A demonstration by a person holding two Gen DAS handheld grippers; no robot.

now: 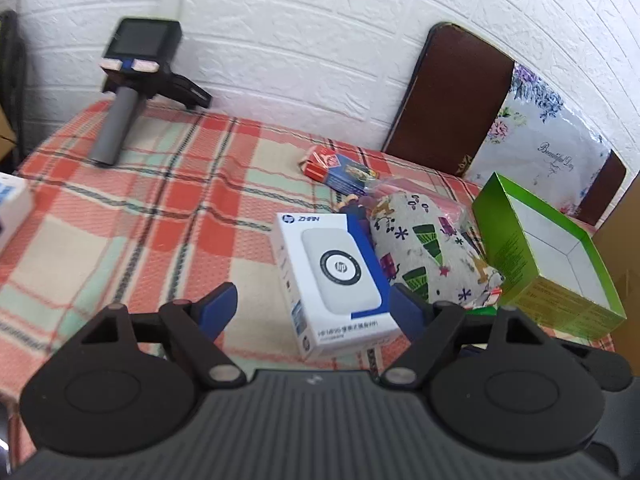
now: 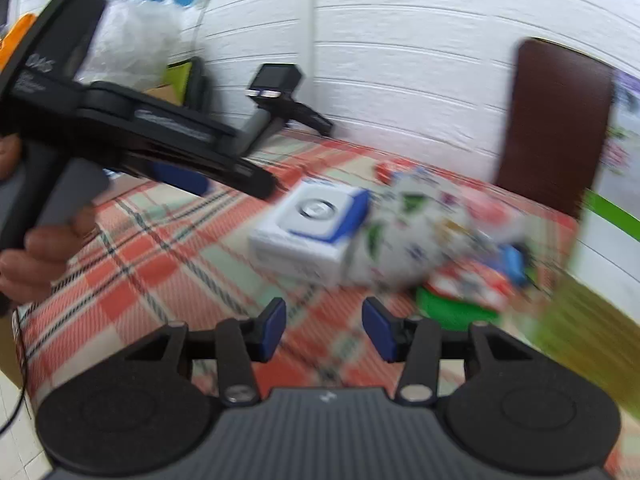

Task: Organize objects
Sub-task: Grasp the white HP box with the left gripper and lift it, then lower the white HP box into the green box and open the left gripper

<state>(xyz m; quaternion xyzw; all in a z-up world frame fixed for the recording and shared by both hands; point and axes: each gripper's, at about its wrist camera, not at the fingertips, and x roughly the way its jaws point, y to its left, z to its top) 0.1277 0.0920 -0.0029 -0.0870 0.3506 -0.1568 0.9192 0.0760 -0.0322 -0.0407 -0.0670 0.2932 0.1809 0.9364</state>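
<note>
We are finding the bench, under its plaid cloth, lying bare across its left and middle; its far edge is running along the white wall. The objects are crowding the right side: a white HP box, a printed pouch touching it, a green open box at the right edge, and a red-blue packet behind. The left gripper is hovering low with fingers apart, straddling the HP box's near end. The right gripper is hanging over bare cloth, fingers apart and holding nothing. A spare gripper is standing at the far left corner.
</note>
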